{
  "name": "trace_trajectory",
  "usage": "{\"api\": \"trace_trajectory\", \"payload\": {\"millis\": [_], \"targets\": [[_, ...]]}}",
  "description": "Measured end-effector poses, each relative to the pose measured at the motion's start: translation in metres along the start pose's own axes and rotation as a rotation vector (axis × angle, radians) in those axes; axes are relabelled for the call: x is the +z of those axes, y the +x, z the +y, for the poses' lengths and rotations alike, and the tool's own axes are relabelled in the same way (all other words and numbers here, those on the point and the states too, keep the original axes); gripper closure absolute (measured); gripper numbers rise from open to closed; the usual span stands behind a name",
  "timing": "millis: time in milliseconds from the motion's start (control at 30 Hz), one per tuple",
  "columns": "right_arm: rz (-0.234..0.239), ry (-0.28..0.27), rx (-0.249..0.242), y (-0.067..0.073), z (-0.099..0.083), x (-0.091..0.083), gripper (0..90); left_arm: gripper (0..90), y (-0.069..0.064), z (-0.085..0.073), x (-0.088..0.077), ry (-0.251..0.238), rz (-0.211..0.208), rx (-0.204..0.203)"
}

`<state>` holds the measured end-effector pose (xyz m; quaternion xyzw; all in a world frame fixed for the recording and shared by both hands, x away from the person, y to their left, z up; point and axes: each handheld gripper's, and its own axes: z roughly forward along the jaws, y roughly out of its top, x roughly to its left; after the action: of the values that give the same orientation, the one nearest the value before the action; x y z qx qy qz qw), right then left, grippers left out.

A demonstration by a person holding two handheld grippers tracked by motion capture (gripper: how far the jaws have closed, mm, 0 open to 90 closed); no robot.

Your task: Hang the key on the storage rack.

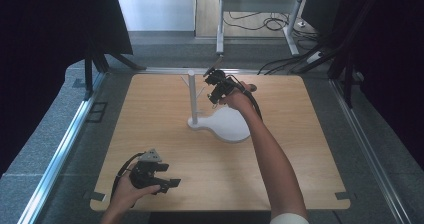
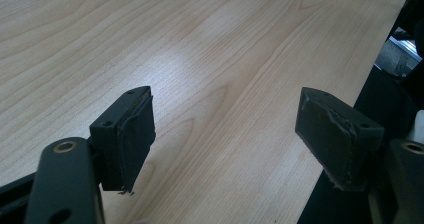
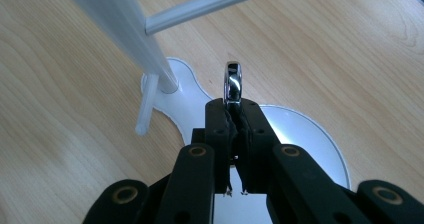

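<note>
Up at the far middle of the wooden table [image 1: 300,149], the right gripper [image 1: 214,86] hovered just beside the white stand [image 1: 192,96], held above the stand's rounded white base [image 1: 232,126]. Its jaws were pressed together on a small shiny metal ring [image 3: 233,81], which stood upright on edge and poked out beyond the pad tips; in the right gripper view [image 3: 234,115] the ring sat a little to the right of the stand's slanting post [image 3: 120,29], below the upper peg [image 3: 200,6] and apart from it, with a second, lower peg [image 3: 146,106] jutting out near the foot of the post. The ring touched neither peg nor post. Near the front left edge of the table, the left gripper [image 1: 159,176] rested low over the bare wood in the person's left hand [image 1: 127,194], well apart from the stand. Its jaws stood wide apart with nothing between them, as the left gripper view [image 2: 225,139] showed, the worn black pads [image 2: 135,134] facing each other across plain tabletop beside the table's edge.
</note>
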<state>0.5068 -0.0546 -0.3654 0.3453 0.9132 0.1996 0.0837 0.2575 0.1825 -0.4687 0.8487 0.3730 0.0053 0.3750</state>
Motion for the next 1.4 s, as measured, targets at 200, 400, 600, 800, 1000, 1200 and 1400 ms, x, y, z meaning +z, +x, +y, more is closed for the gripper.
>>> {"api": "trace_trajectory", "payload": {"millis": [200,400,600,800,1000,1200,1400], "targets": [[-0.013,0.008,-0.012,0.002,0.006,0.001,84.6,24.2,-0.001,0.000,0.001,0.000,-0.004,-0.005],[-0.020,0.013,-0.011,0.000,0.011,0.003,84.6,24.2,-0.001,0.000,0.001,-0.001,-0.003,-0.005],[-0.019,0.009,-0.002,-0.003,0.014,0.007,84.6,24.3,-0.001,0.000,0.001,0.001,-0.008,-0.004],[-0.022,0.005,0.004,-0.007,0.017,0.006,84.6,24.3,0.000,0.000,0.003,0.005,-0.011,-0.008],[-0.036,-0.002,0.007,-0.008,0.021,0.004,84.6,24.4,0.001,-0.001,0.002,0.002,-0.012,-0.010],[-0.045,-0.006,0.009,-0.010,0.024,0.003,84.6,24.4,0.001,-0.001,0.002,0.001,-0.011,-0.009],[-0.051,-0.017,0.004,-0.008,0.028,-0.002,84.5,24.5,0.000,0.000,-0.001,-0.007,-0.024,-0.009]]}}
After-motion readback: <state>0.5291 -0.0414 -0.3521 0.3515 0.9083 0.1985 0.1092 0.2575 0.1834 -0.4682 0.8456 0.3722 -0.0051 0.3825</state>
